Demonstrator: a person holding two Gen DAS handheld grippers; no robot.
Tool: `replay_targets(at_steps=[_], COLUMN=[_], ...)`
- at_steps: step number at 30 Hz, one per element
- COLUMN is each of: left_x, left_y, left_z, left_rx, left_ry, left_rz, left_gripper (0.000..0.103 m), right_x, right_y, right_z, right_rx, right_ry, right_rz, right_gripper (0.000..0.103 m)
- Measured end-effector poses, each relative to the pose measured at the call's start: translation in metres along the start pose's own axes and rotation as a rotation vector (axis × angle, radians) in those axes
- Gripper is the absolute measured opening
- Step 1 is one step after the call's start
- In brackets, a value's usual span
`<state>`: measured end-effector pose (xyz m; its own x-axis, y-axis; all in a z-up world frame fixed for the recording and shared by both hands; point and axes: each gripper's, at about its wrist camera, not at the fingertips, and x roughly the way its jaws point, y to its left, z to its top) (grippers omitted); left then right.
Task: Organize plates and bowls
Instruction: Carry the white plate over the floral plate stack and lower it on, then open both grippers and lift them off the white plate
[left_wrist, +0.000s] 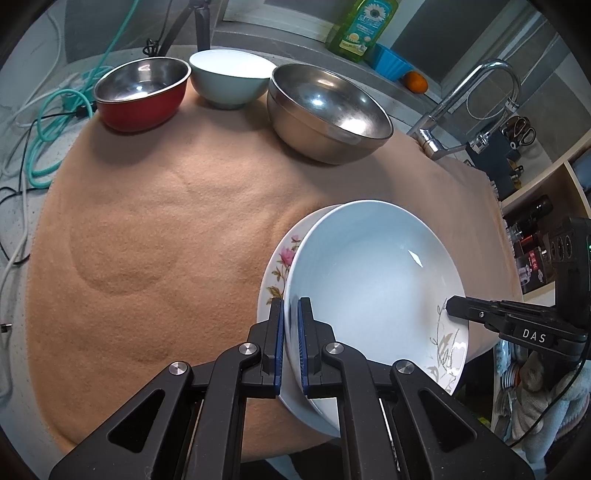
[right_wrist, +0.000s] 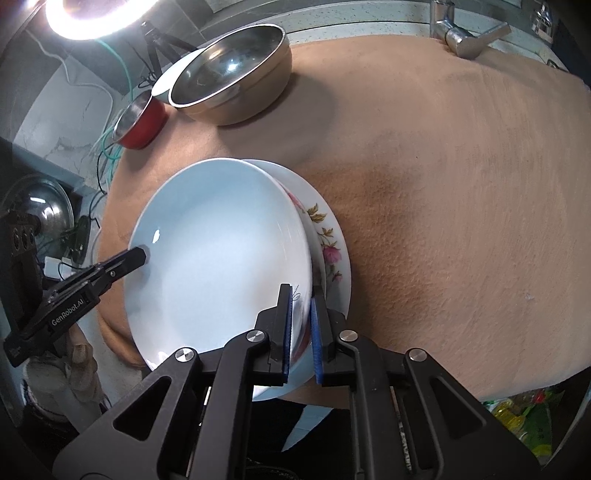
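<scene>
A white plate (left_wrist: 373, 280) with a grey leaf print sits on top of a flower-patterned plate (left_wrist: 282, 258) on the tan cloth (left_wrist: 166, 229). My left gripper (left_wrist: 291, 314) is shut on the white plate's near-left rim. My right gripper (right_wrist: 302, 299) is shut on the same plate's (right_wrist: 218, 251) opposite rim, above the flowered plate (right_wrist: 328, 236). The right gripper also shows in the left wrist view (left_wrist: 448, 305), and the left gripper in the right wrist view (right_wrist: 144, 254). At the back stand a red bowl (left_wrist: 142, 94), a pale green bowl (left_wrist: 231, 79) and a steel bowl (left_wrist: 328, 110).
A tap (left_wrist: 476, 107) rises at the right behind the cloth. A dish soap bottle (left_wrist: 365, 27), a blue tub (left_wrist: 393, 62) and an orange (left_wrist: 415, 82) sit on the back ledge. Cables (left_wrist: 40, 147) lie at the left. A ring light (right_wrist: 96, 16) shines at the upper left.
</scene>
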<state>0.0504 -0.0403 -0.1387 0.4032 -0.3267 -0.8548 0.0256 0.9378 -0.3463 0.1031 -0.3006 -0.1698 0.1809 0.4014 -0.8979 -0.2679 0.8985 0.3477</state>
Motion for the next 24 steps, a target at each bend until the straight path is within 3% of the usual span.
replay_targets(at_steps=[5, 24], left_x=[0.000, -0.005], left_y=[-0.002, 0.005], left_z=[0.000, 0.002], left_rx=[0.008, -0.016], left_ry=[-0.003, -0.016], left_rz=[-0.008, -0.014], left_gripper=[0.005, 0.005], right_x=[-0.001, -0.004], right_y=[-0.014, -0.007], right_z=[0.001, -0.001], right_rx=[0.074, 0.024], right_ry=[-0.001, -0.041], right_rz=[0.081, 0.045], right_gripper=[0.015, 0.015])
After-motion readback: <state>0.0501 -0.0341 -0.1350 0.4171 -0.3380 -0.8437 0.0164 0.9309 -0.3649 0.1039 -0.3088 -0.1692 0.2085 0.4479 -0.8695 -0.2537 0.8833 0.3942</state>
